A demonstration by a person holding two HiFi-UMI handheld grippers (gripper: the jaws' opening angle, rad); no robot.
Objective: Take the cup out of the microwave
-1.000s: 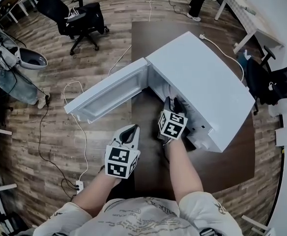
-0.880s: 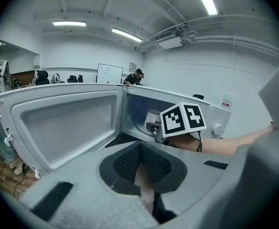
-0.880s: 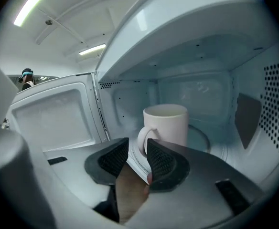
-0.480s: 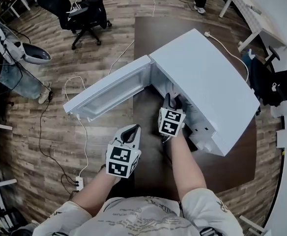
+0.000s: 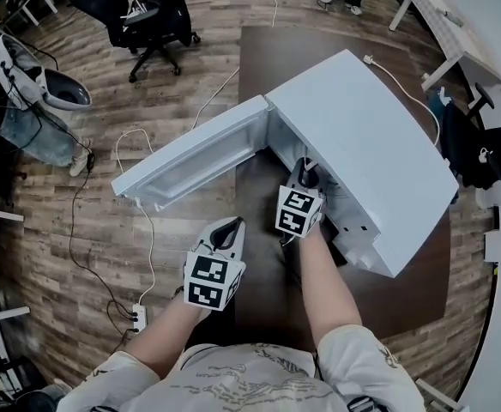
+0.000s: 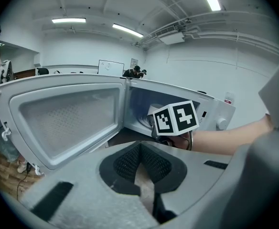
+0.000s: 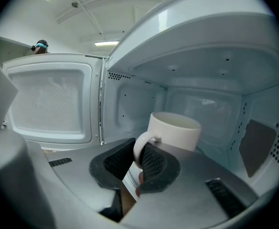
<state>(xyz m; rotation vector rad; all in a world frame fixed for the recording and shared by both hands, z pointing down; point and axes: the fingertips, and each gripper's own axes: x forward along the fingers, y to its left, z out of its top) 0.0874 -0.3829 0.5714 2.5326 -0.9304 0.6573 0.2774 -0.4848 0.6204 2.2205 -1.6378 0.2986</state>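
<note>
Since the earlier head view, the right gripper [image 5: 306, 172] has edged slightly further into the microwave's [image 5: 362, 144] opening and its marker cube has rolled a little. The left gripper [image 5: 226, 227] has kept its place at lower centre.

At the left of the head view, the microwave door [image 5: 190, 157] stands swung wide open, its inner face turned toward the person. Just below it, over the dark brown table [image 5: 405, 290], the left gripper hovers. In its own view its jaws [image 6: 140, 149] are closed together at the tips with nothing between them, and it points at the open door [image 6: 68, 113] and the cavity beyond.

Right of it, the right gripper reaches into the cavity at the centre of the frame. In the right gripper view its jaws [image 7: 142, 151] are closing, and the handle of the white cup [image 7: 175, 130] is between the two black pads, which press on it from both sides. The cup stands upright inside the microwave, just beyond the jaws at centre frame, handle toward the gripper. The open door [image 7: 48, 99] fills that view's left.
</note>
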